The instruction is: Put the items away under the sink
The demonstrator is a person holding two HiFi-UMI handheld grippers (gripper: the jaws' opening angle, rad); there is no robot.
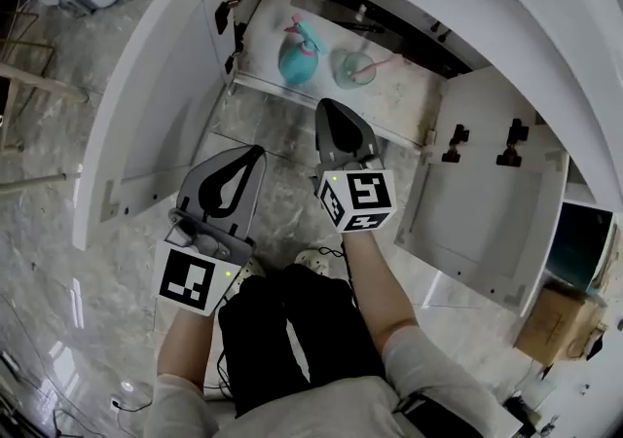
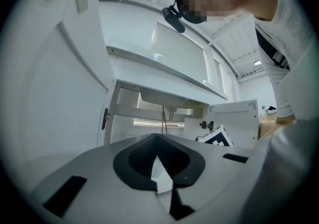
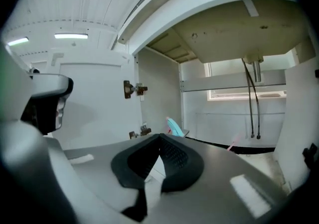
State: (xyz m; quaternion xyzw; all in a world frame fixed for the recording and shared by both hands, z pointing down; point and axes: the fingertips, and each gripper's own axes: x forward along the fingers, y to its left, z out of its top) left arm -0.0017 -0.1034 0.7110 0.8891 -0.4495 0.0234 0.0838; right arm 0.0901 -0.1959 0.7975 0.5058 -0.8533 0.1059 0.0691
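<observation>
Under the sink, a teal spray bottle point(image 1: 297, 54) point(image 3: 174, 127) stands on the cabinet floor point(image 1: 414, 100). Just to its right is a clear cup point(image 1: 352, 67) with a pink-handled brush point(image 1: 382, 62) point(image 3: 232, 144) in it. My right gripper point(image 1: 326, 106) point(image 3: 160, 137) hovers in front of the cabinet's front edge, pointing at the cup; it is shut with nothing between its jaws. My left gripper point(image 1: 257, 151) point(image 2: 157, 136) is lower and further left, over the marble floor. Its tips meet and it holds nothing.
Both white cabinet doors stand open: the left door point(image 1: 146, 105) beside my left gripper, the right door point(image 1: 487, 183) with its hinges showing. Hoses point(image 3: 251, 98) hang down from the basin at the cabinet's back. A cardboard box point(image 1: 560, 324) sits far right.
</observation>
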